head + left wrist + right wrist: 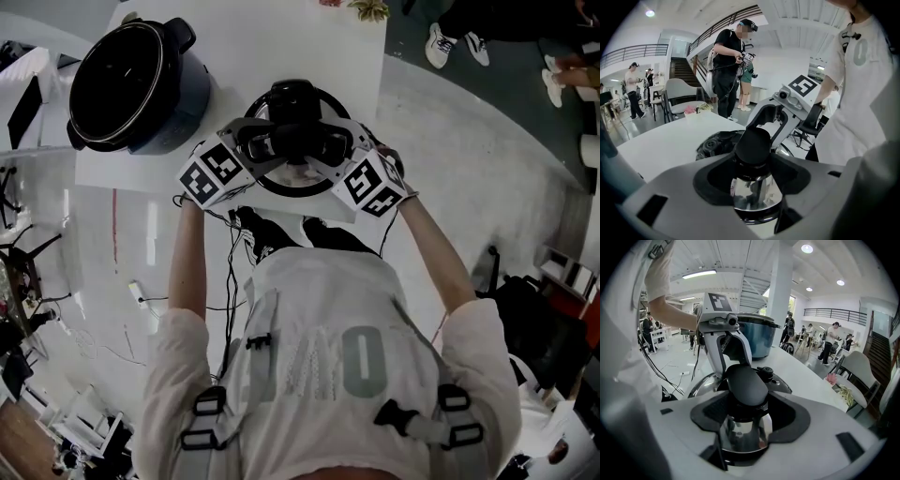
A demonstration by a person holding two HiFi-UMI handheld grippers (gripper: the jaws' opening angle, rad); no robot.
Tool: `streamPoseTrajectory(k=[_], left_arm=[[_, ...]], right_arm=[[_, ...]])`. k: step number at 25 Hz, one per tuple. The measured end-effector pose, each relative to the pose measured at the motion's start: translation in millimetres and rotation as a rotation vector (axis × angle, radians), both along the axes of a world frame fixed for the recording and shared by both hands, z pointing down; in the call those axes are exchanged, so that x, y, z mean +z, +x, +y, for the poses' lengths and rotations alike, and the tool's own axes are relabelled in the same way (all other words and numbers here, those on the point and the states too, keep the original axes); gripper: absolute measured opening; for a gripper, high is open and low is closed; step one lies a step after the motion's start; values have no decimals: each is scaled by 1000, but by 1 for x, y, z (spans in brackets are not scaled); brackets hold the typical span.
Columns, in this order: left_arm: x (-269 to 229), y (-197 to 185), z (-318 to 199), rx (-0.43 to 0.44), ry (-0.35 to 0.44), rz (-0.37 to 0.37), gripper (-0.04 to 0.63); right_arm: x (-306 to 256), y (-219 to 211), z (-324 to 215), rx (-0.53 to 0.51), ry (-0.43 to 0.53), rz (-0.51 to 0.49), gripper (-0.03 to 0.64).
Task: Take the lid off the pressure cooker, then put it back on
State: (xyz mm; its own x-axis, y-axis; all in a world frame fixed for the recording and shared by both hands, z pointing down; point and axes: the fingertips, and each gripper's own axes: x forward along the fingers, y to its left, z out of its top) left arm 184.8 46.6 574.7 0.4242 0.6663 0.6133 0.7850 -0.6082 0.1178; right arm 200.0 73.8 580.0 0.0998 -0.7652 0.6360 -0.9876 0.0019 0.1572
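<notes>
The black pressure cooker pot (131, 84) stands open at the back left of the white table (281, 47). Its round lid (298, 183) is apart from it, at the table's near edge. Whether the lid rests on the table or hangs just above it I cannot tell. My left gripper (261, 141) and right gripper (330, 142) clamp the lid's black handle (295, 122) from opposite sides. In the left gripper view the jaws of the left gripper (752, 187) hug the handle (752, 145) and its chrome neck. The right gripper (743, 427) holds the handle (745, 383) the same way, with the pot (757, 336) behind.
A small plant (368, 9) sits at the table's far edge. People's shoes (450, 45) show on the floor to the right. Cables trail on the floor at the left. People (729, 61) and a white chair (682, 93) stand beyond the table.
</notes>
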Motion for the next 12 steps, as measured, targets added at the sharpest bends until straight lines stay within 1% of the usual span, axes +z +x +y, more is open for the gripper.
streamPoseTrajectory(k=[3,6,8,10,12], left_arm=[[0,1,-2,-13,-6,-4,238],[-2,0,-4,-40,-19,-14,239],[-8,0,-10,-61,-8,-2,241],[-23,4,-19,-98,-6,42,242],[-51,13,-29,-159,-24,123,242]], right_arm=[[1,0,-2,-3,6,-7,261],[-2,-1,-1,-12,-15,-17,264],[-14,0,-2,-16,0,-20,272],[-34,5,-5,-4,49,-36,282],[-57,13,-5,22,102,-48,282]])
